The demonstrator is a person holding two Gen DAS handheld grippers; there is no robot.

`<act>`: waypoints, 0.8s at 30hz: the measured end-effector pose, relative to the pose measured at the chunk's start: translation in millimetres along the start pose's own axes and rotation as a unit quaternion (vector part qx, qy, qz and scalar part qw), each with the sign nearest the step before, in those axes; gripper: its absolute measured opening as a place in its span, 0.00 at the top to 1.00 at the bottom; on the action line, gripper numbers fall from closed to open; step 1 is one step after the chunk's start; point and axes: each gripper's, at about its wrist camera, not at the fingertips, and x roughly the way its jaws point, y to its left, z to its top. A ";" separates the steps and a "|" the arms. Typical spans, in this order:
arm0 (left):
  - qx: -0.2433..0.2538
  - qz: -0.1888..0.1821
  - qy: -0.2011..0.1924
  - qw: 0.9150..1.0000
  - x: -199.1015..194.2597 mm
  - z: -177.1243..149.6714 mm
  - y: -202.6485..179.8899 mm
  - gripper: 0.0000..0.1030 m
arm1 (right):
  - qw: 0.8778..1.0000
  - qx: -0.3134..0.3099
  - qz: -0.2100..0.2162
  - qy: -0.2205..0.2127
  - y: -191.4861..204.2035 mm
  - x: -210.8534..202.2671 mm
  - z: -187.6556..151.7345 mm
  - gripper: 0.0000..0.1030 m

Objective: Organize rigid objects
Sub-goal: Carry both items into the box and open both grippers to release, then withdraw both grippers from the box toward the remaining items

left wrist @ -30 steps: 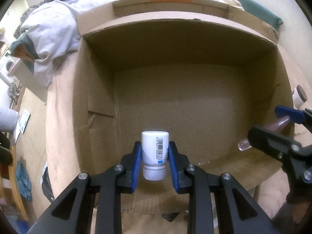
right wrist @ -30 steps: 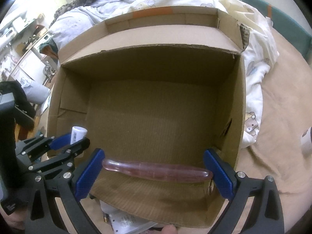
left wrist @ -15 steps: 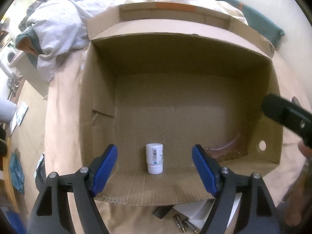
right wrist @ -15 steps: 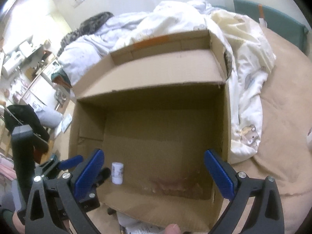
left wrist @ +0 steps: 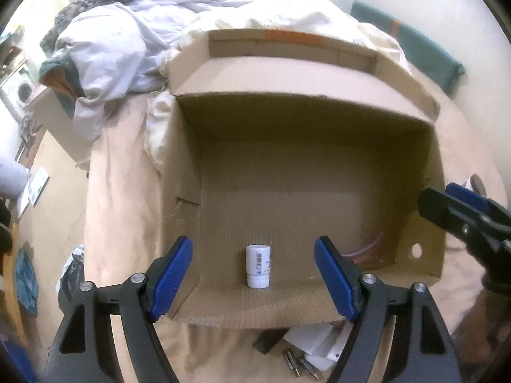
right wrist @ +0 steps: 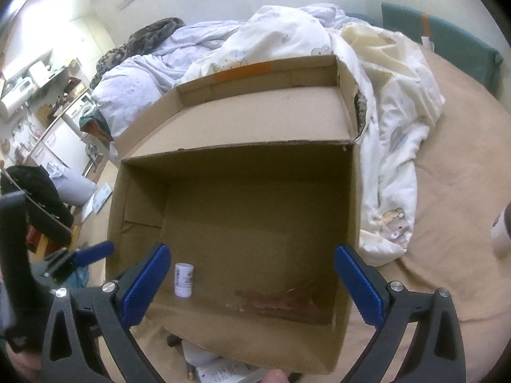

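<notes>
Left wrist view: left gripper [left wrist: 254, 273] wide open, holding nothing, above the white bottle [left wrist: 258, 265] standing upright on the cardboard box [left wrist: 179, 191] floor; light, stiff, best pinched across its body

Right wrist view: right gripper [right wrist: 250, 282] spread, empty; pinkish tube [right wrist: 281, 296] lies blurred near the right wall, outline unclear

Bottle [left wrist: 258, 265] in box [left wrist: 412, 172] — upright
</notes>
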 end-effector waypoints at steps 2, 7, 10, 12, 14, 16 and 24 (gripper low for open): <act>-0.012 -0.001 0.002 1.000 -10.6 0.9 6.5 0.26 | 1.000 -0.001 -0.001 -0.004 1.9 -7.5 -0.2 0.00; -0.047 -0.008 0.002 0.999 -36.6 1.2 22.8 0.26 | 0.999 -0.030 -0.021 -0.018 11.5 -30.5 -8.8 0.00; -0.049 -0.001 0.001 0.999 -50.0 -5.4 28.1 0.26 | 0.998 -0.060 -0.025 -0.017 21.1 -44.9 -16.4 0.00; -0.048 -0.001 0.007 0.999 -55.2 -11.5 31.4 0.26 | 0.997 -0.069 -0.023 -0.018 26.7 -54.3 -19.9 0.00; -0.051 0.003 0.011 0.999 -59.3 -16.9 34.6 0.26 | 0.998 -0.067 -0.014 -0.011 31.3 -62.7 -22.3 0.00; -0.052 0.003 0.012 0.999 -63.0 -20.3 36.4 0.26 | 0.998 -0.061 -0.007 -0.002 35.6 -69.3 -23.9 0.00; -0.038 0.004 0.012 0.999 -73.5 -34.9 34.6 0.26 | 0.999 -0.047 0.000 0.010 40.2 -83.9 -46.5 0.00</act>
